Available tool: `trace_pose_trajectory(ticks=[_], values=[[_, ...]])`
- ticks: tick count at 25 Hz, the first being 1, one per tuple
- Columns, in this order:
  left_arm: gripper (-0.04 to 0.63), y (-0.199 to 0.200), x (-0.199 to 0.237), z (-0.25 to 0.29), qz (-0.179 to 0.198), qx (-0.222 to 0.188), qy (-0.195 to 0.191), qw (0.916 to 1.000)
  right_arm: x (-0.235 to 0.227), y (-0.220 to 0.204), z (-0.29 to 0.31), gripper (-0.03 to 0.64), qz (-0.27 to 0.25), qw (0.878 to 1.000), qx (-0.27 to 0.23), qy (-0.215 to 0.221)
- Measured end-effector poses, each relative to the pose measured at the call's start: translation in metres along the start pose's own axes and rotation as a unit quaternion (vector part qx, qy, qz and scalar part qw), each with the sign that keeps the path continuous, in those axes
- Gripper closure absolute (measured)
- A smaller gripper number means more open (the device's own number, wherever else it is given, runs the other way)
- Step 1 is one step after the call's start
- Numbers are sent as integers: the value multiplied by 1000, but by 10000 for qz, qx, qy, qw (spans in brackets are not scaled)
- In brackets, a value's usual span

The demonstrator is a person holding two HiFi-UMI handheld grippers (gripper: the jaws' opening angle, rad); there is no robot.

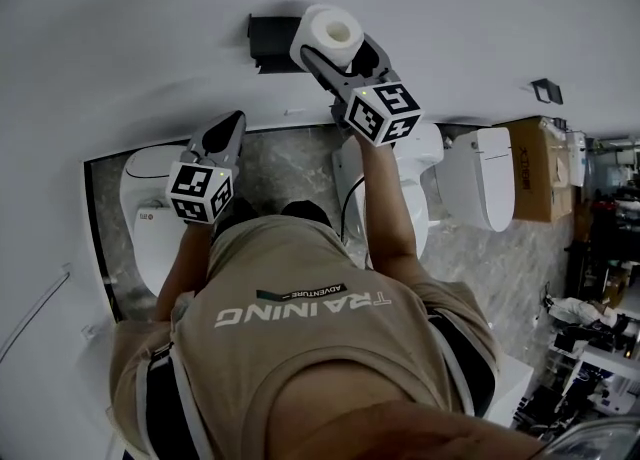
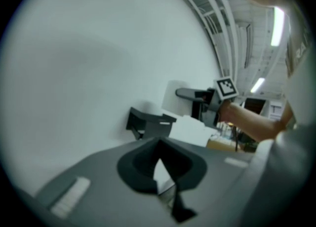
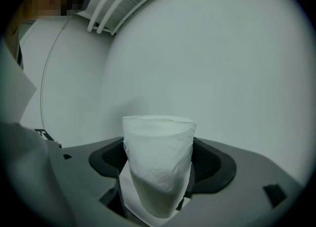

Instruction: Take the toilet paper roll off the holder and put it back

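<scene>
The right gripper (image 1: 336,52) has its fingers clamped on the toilet paper roll (image 1: 328,34); the holder (image 1: 268,41) lies just beside, at 9 o'clock (the left gripper (image 1: 233,125) is closed, empty).

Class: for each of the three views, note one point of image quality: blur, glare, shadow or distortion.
Head view: fisheye curves the base of the wall, but the toilet paper roll is sharp. Left gripper view: soft all over, with glare from a ceiling strip light. Right gripper view: black vignette round the edges, a faint shadow on the wall.
</scene>
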State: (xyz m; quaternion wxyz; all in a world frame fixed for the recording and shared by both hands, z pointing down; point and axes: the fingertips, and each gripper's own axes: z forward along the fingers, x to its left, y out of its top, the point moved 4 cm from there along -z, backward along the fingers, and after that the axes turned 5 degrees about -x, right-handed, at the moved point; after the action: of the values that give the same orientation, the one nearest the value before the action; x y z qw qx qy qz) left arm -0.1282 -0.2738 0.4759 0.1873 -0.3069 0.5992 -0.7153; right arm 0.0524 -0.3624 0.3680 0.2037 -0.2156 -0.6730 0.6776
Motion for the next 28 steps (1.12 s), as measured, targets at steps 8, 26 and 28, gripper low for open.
trace_pose_trajectory(ticks=[8,26,28], values=[[592,-6,-47,-9,18,64,225,9997,2,1,-53,268,148,9994,-149,288],[592,-28,-158,-79,299,377,881,9949,30,-37,-155,268,607,9921,-262,1071],[592,-27,-161,-89,319,355,965,9942,35,-40,-158,268,631,9915,-258,1106]])
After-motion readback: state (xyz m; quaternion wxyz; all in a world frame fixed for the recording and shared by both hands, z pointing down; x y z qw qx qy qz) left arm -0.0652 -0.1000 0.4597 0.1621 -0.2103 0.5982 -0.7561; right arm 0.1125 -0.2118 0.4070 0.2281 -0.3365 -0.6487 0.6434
